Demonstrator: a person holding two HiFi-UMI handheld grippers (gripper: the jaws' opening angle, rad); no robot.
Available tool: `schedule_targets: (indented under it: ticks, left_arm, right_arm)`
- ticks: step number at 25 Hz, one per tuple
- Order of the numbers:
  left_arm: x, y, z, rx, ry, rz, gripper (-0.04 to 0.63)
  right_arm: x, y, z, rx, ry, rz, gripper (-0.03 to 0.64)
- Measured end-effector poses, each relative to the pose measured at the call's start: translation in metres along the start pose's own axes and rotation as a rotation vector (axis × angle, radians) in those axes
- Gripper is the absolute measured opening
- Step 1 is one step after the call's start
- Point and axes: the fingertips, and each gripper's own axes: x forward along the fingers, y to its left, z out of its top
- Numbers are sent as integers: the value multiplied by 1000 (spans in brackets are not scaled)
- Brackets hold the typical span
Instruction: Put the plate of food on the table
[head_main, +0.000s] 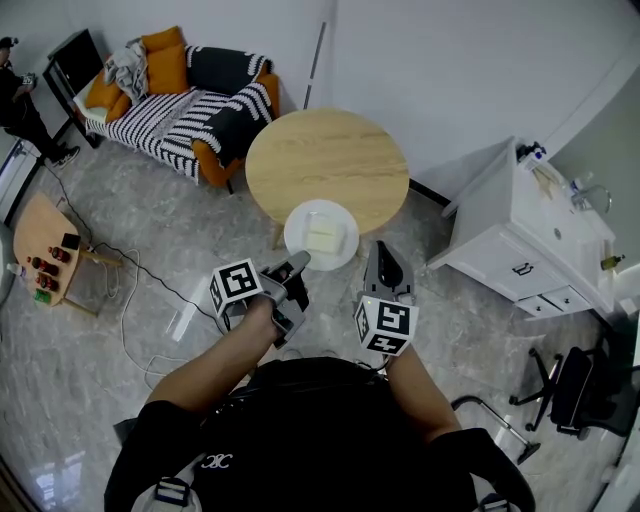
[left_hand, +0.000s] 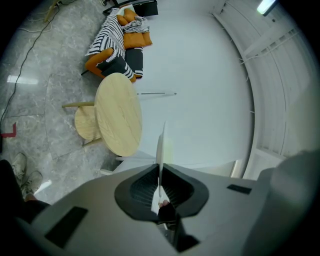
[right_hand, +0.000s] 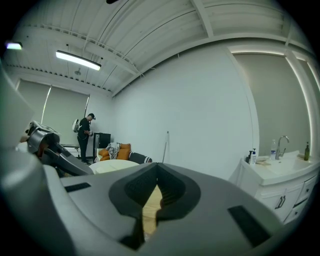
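Left gripper (head_main: 297, 264) is clamped on the near rim of the white plate (head_main: 300, 225). In the left gripper view the plate (left_hand: 161, 145) runs edge-on as a thin white line between the closed-down pads (left_hand: 172, 187). The food (head_main: 322, 238), a pale block, sits mid-plate.

In the head view the plate straddles the near edge of the round wooden table (head_main: 327, 160), the far half over the top and the near half hanging past the edge toward the person. Can't tell whether it touches the tabletop. The rest of the tabletop, up-frame of the plate, is bare wood.

Right gripper (head_main: 383, 250) is just right of the plate and apart from it. In its own view the jaws are drawn together to a narrow slit with nothing between them, and only table wood (right_hand: 150, 200) shows through.

Surroundings in the head view:
- Right: white cabinet (head_main: 530, 225), near the table's right side with a strip of floor between.
- Upper left: striped sofa (head_main: 190, 105), just beyond the table's far-left edge.
- Left: small wooden side table (head_main: 40, 240), well apart, and a cable (head_main: 130, 285) on the floor.
- Lower right: office chair (head_main: 570, 390).
- Upper left corner: a person (head_main: 20, 100).
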Motion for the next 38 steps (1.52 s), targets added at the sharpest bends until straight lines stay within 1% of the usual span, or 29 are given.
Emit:
schedule_targets:
  ticks: [11,16,19,25,27,31,38]
  left_arm:
    - [-21,17,3,0,48,13,25]
    - [-26,18,0,5,70,12,25]
    - [-28,21,-2,-6,74,7,25]
    - [-26,19,8,-13,56,-13,23]
    - [-24,19,14,-8,51,-11,24]
    - [-18,22,24,-6,45,-7,23]
    - [5,21,47,-10,25,1,25]
  right_arm:
    - [-18,24,-14,9,18,-37,8]
    - [-27,29,-17,25,22,-51,8]
    - [-31,29,-19,46,33,-56,8]
    - [-25,26,-12,39,16,-57,8]
    - [-20,27,-10,42,10,-52,8]
    - [-6,25,-12,84,13,-42,8]
    - [20,11,-5,91,0,-49,8]
